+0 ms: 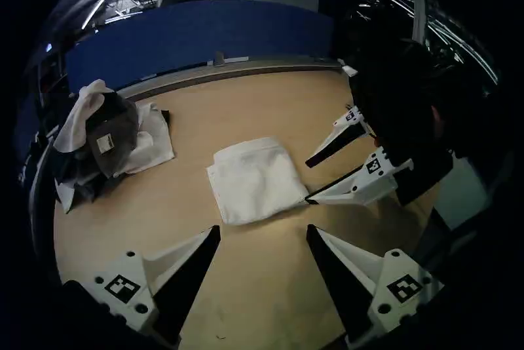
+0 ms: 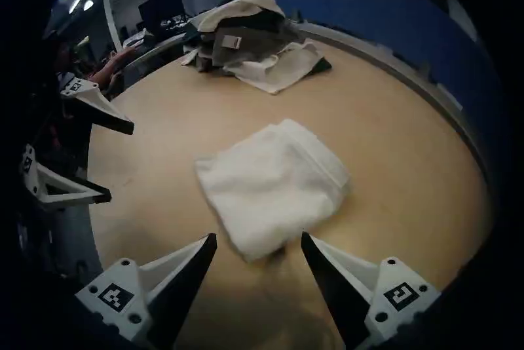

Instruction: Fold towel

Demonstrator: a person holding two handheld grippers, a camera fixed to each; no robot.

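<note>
A white towel [image 1: 255, 179] [image 2: 272, 183] lies folded into a thick rectangle on the round wooden table [image 1: 255, 97] [image 2: 406, 173]. My left gripper [image 1: 262, 229] hovers open just short of the towel's near edge, nothing between its fingers. My right gripper [image 2: 257, 237] is open too, and the towel's near corner reaches into the gap between its fingertips without being pinched. In the left gripper view the right gripper [image 1: 308, 183] stands open at the towel's right edge. In the right gripper view the left gripper [image 2: 120, 164] shows open at the far left, apart from the towel.
A heap of white and grey towels [image 1: 111, 137] [image 2: 255, 35] sits on the far part of the table. A blue partition [image 1: 196, 35] [image 2: 393, 16] runs behind the table's edge. A person's dark sleeve [image 1: 406, 107] holds the right gripper.
</note>
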